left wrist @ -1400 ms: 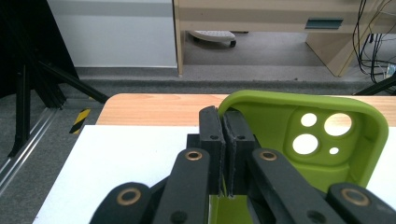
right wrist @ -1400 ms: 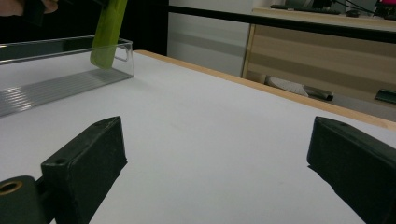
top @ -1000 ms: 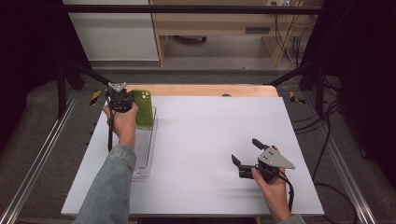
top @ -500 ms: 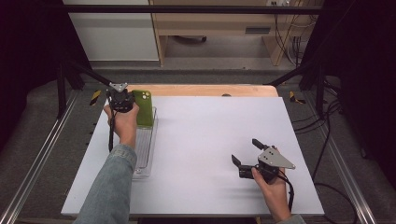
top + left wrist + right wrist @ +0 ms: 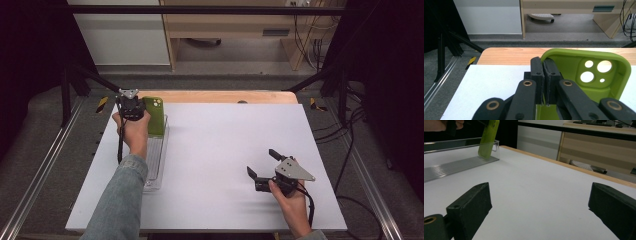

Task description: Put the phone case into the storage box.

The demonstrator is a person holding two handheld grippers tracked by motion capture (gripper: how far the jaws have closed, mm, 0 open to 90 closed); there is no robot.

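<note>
Two jaws of the left gripper (image 5: 131, 105) pinched the green phone case's (image 5: 155, 116) rim, holding it upright over the clear tray (image 5: 156, 165) at the table's (image 5: 225, 150) far-left corner, likely for placing; the right gripper (image 5: 265, 164) rested open, empty, near the front-right corner.

The phone case (image 5: 155, 116) is lime green, inside and outside the same. Below it, the tray (image 5: 156, 165) is clear and colourless, and its floor has fine ridges like stripes. The worktop (image 5: 225, 150) is plain white, with a light wood edge behind the phone case. The left gripper (image 5: 131, 107) at the phone case has black jaws with brass-coloured rivets. The right gripper (image 5: 264, 165), far from the phone case, is black with a grey plate. The sleeve (image 5: 120, 200) is blue-grey denim.
</note>
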